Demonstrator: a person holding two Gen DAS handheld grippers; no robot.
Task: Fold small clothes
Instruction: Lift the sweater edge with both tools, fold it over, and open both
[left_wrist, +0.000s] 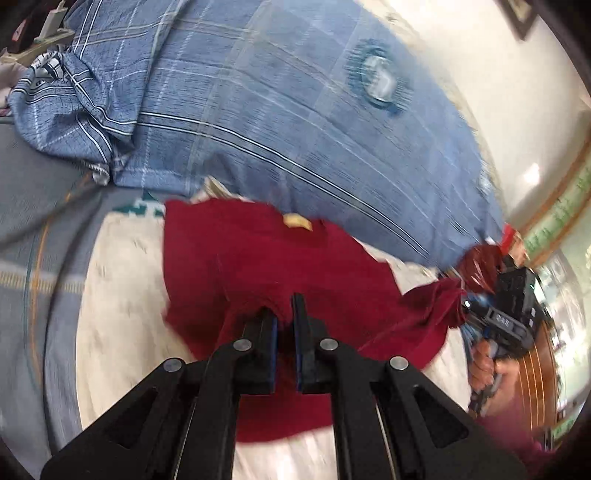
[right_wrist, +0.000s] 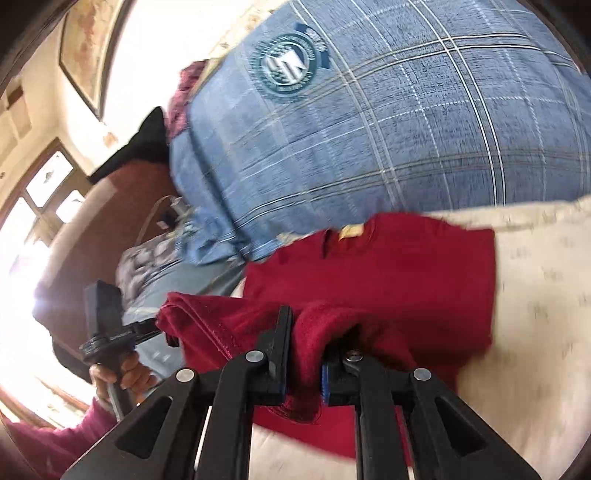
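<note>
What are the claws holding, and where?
Both hold the red shirt. The right claw pinches a bunched fold near its hem; the left claw pinches another bunched edge.

We see motion blur smearing the round badge on the blue checked quilt; bunched dark red knit garment hides our right gripper's right fingertip.

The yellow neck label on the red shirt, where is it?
The yellow label sits at the red shirt's far edge, beside the blue plaid quilt.
</note>
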